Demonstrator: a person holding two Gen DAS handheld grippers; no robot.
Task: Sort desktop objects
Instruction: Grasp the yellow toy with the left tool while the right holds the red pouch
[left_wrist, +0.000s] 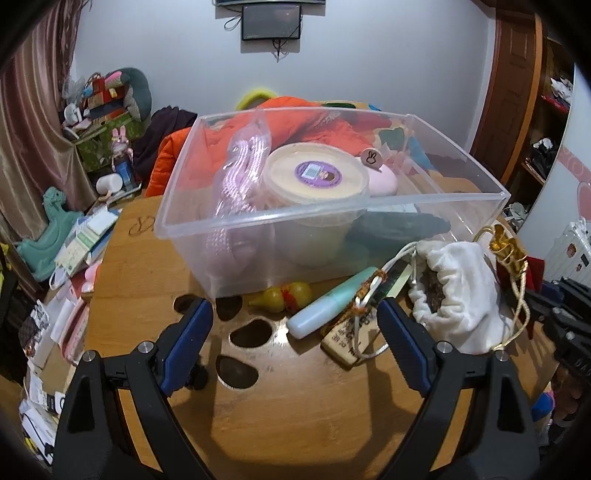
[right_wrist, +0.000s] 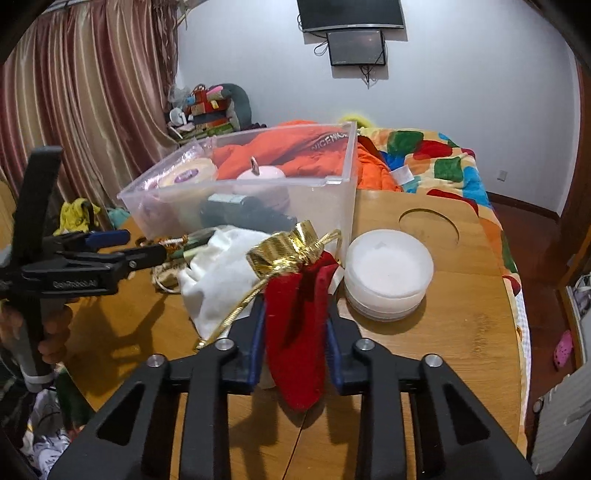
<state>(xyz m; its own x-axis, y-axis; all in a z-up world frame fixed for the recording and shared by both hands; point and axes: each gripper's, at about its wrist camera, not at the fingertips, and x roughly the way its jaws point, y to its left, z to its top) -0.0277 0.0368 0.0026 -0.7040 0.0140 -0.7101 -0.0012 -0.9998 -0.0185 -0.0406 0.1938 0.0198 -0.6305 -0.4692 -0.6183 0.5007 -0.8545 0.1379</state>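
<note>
Right tongs (right_wrist: 295, 332) pressed together, pinching the red pouch (right_wrist: 295, 332) with gold-trimmed mouth; pouch hangs between the pads just in front of the clear bin (right_wrist: 240, 192). Left tongs (left_wrist: 295, 321) spread wide, holding nothing, hovering over the surface (left_wrist: 295, 424) before the bin. Between its tips: mint tube (left_wrist: 332, 306), wooden tag (left_wrist: 341, 341), yellow gourd (left_wrist: 282, 295). White pouch (left_wrist: 454, 291) right of them, near the bin's front wall. White round container (right_wrist: 388, 273) right of the bin; bare surface nearest the cameras.
</note>
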